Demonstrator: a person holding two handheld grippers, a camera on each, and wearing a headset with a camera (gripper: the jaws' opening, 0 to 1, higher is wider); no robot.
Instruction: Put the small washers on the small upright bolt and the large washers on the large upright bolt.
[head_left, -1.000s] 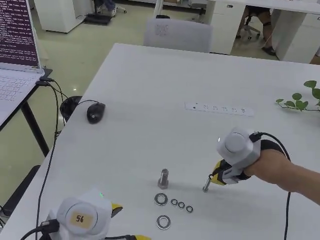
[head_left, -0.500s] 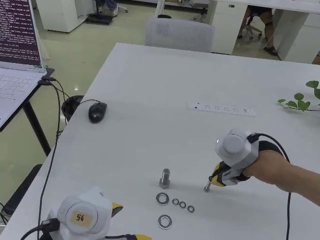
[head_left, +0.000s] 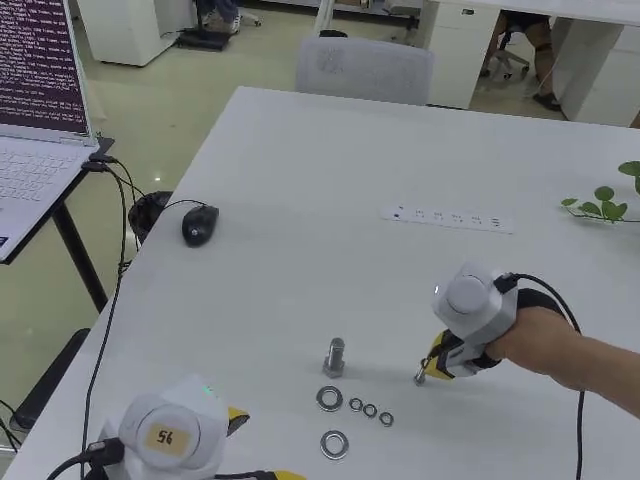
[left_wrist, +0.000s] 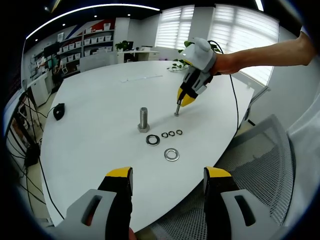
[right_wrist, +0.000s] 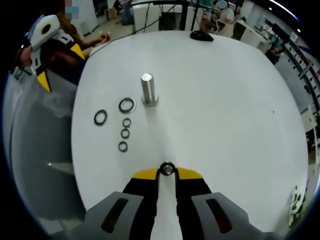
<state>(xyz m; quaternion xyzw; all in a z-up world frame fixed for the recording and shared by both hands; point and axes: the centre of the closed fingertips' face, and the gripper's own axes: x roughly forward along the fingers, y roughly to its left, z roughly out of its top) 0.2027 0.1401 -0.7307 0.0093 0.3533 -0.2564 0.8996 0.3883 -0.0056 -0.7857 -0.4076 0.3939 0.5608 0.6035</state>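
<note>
Since a second ago the right gripper (head_left: 428, 368) has sunk slightly. Fingers clenched on the small grey steel bolt (left_wrist: 177, 110); its foot hasn't shifted, near the large upright steel hex bolt (head_left: 335, 357) on the white bench (head_left: 300, 200). Reads as standing it up, nothing threaded yet. Long axis near vertical, top in fingers. Silver washers (head_left: 370, 410) lie flat just beside. Left gripper (left_wrist: 168, 174): fingers spread, empty.

The large bolt (head_left: 335, 358), small bolt (right_wrist: 167, 169) and washers (head_left: 329, 399) are silver, the table (head_left: 300, 200) white, the mouse (head_left: 200, 224) black.
</note>
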